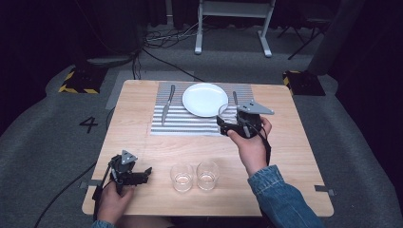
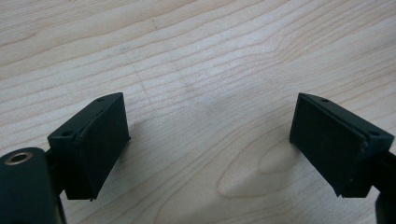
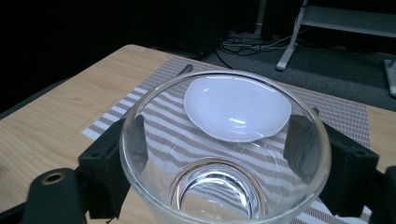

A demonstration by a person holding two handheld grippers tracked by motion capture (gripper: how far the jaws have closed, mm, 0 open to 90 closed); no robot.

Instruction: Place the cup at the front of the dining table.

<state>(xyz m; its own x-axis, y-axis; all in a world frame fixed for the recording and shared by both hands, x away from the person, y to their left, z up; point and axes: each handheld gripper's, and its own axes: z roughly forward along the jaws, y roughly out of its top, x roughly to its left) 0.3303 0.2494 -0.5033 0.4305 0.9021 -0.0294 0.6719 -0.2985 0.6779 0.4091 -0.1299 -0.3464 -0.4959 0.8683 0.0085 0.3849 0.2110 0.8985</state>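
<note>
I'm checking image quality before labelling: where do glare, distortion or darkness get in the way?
High view: the surroundings beyond the table are dark. Right gripper view: the glass held in the right tool refracts the plate and striped placemat behind it, with bright glints at its base. Left gripper view: evenly lit wood, soft shadows under the left tool.

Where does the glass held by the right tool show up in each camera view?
High view: the held glass sits right of centre, at the plate's near right edge, over the striped placemat.
Left gripper view: bare tabletop, not this glass.
Right gripper view: bottom centre, between the jaws.
Shared landmark: the white plate.
</note>
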